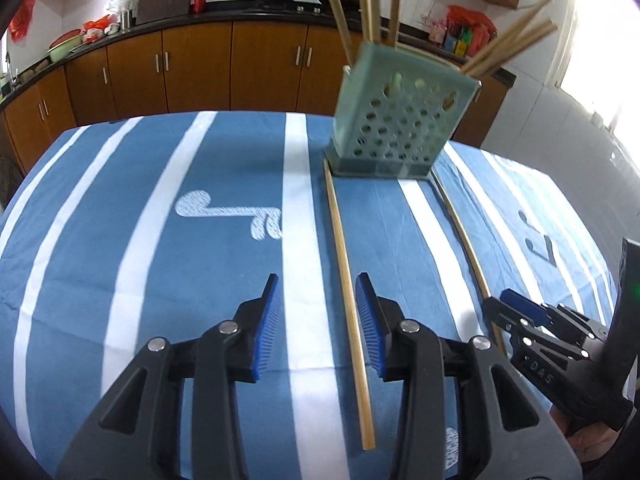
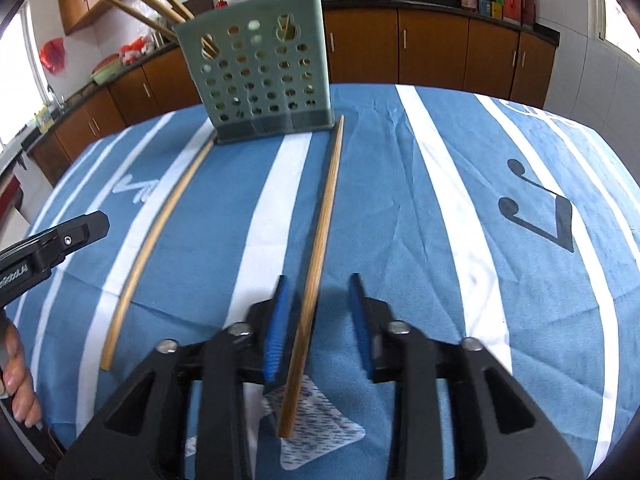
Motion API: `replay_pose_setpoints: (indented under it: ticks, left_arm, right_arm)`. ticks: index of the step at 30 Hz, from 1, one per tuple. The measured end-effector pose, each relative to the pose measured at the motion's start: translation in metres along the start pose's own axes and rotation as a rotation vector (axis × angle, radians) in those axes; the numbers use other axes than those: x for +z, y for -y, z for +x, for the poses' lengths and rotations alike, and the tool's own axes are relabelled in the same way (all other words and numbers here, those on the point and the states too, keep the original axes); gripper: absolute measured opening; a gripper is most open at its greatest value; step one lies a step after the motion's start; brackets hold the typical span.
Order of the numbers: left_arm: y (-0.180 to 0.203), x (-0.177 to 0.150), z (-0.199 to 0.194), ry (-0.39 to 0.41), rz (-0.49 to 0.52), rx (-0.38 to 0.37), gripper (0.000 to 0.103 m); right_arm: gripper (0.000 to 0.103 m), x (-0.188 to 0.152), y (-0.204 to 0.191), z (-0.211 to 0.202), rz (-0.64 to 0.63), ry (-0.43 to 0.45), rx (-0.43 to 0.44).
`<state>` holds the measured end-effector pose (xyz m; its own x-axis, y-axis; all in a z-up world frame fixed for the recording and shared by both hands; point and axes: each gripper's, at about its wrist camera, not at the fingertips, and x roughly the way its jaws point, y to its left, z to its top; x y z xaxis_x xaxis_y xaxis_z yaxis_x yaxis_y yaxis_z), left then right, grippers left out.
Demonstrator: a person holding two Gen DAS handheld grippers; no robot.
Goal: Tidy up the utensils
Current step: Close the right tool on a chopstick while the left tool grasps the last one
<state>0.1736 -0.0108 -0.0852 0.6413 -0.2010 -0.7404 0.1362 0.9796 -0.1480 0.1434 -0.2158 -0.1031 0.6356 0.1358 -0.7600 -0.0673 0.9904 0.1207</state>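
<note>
Left gripper [image 1: 318, 320]: jaws apart at the bottom centre of the left wrist view, straddling the near half of one chopstick [image 1: 347, 300]; the pads do not press on it, so nothing is held.

Right gripper [image 2: 318, 320]: jaws apart at the bottom centre of the right wrist view, with the other chopstick [image 2: 320, 248] running between them, close to the left pad; whether that pad touches it cannot be told, and no clamp is seen.

Chopsticks: both lie flat on the cloth [image 1: 132, 264], roughly parallel, far ends just beside the holder's base corners, near ends toward the grippers. Likely set out this way so each hand can take one.

Holder [image 1: 404, 120]: perforated green caddy, upright in the upper right of the left view and upper centre-left of the right view [image 2: 260, 76], already filled with several sticks leaning out of the top.

Step in hand: apparently lining up for a two-handed pick, one stick per gripper, for delivery to the holder.

Risk: thin round sticks may roll aside as the pads close.
</note>
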Motion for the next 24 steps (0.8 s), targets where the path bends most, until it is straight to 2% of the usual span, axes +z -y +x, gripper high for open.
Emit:
replay_pose_setpoints:
  ticks: [4, 11, 13, 24]
  left_arm:
    - [0.004, -0.004, 0.009, -0.023, 0.006, 0.006, 0.04]
    - [0.008, -0.011, 0.018, -0.048, 0.019, 0.02, 0.04]
    - [0.008, -0.011, 0.02, -0.054, 0.021, 0.022, 0.04]
    - [0.021, -0.016, 0.031, -0.08, 0.063, 0.039, 0.04]
  right_arm:
    - [0.017, 0.0, 0.003, 0.001, 0.007, 0.005, -0.014]
    - [0.015, 0.001, 0.005, 0.001, 0.014, 0.006, -0.017]
    - [0.008, 0.001, 0.006, 0.001, 0.018, 0.006, -0.031]
    - [0.008, 0.006, 0.046, -0.003, 0.128, 0.01, -0.123]
